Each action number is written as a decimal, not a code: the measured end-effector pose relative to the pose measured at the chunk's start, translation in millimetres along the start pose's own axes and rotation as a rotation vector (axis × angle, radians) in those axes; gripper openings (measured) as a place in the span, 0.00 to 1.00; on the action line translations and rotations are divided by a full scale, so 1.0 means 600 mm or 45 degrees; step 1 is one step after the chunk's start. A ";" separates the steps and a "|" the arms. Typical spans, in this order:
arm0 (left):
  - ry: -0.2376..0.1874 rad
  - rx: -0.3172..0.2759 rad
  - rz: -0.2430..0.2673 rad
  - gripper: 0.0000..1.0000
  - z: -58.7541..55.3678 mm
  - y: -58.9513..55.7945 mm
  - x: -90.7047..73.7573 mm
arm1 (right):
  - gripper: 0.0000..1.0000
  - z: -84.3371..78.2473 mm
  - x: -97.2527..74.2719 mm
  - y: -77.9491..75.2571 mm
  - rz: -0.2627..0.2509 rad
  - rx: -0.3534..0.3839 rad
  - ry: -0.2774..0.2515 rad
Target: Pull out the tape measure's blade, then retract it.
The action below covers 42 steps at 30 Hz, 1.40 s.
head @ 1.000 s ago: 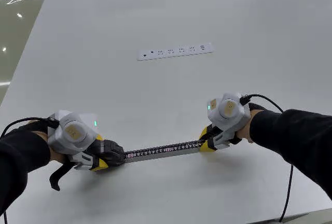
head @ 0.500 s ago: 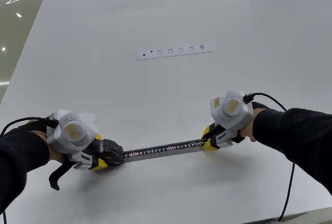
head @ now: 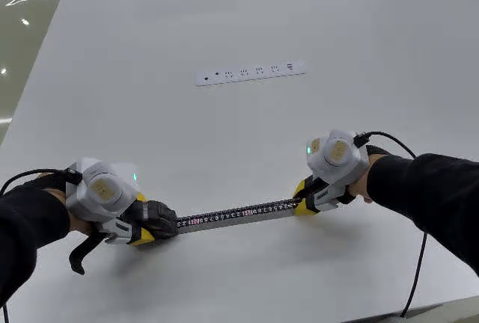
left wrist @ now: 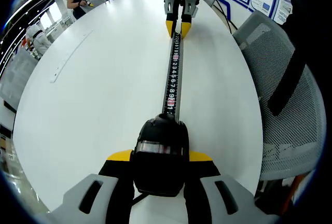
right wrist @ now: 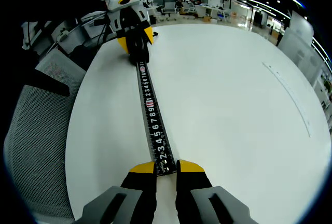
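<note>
The black tape measure case sits clamped between the yellow-tipped jaws of my left gripper near the table's front left. Its blade stretches flat across the white table to my right gripper, whose jaws pinch the blade's end. In the left gripper view the blade runs straight away to the right gripper. In the right gripper view the blade leads to the case held by the left gripper. Numbers up past ten show on the blade.
A white power strip lies flat mid-table, well beyond the blade. A grey mesh chair stands by the table's near edge. Black cables trail from both grippers. The white tabletop is broad around the work.
My right gripper has moved slightly rightward with the blade's end, drawing a little more blade out. The left gripper and case stay put.
</note>
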<state>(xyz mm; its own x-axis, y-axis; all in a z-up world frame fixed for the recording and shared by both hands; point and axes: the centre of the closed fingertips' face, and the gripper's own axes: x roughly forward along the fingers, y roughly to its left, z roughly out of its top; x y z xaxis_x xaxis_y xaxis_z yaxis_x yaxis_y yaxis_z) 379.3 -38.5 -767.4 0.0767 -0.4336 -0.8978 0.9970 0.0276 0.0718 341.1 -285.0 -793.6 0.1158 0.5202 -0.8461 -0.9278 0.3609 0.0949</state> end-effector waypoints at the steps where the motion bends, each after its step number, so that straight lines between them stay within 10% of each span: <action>1: 0.001 0.000 0.000 0.30 0.000 0.000 0.000 | 0.09 0.000 -0.001 0.000 0.000 -0.001 0.000; 42: -0.088 0.027 0.007 0.32 0.010 -0.004 -0.007 | 0.12 -0.001 0.000 0.004 -0.041 -0.055 0.048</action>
<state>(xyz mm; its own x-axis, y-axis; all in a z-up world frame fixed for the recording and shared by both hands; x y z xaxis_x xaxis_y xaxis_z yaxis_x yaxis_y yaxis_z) 376.7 -41.8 -761.0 0.0810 -0.4948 -0.8652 0.9962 0.0112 0.0868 338.5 -284.5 -793.5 0.1332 0.4788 -0.8678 -0.9383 0.3429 0.0452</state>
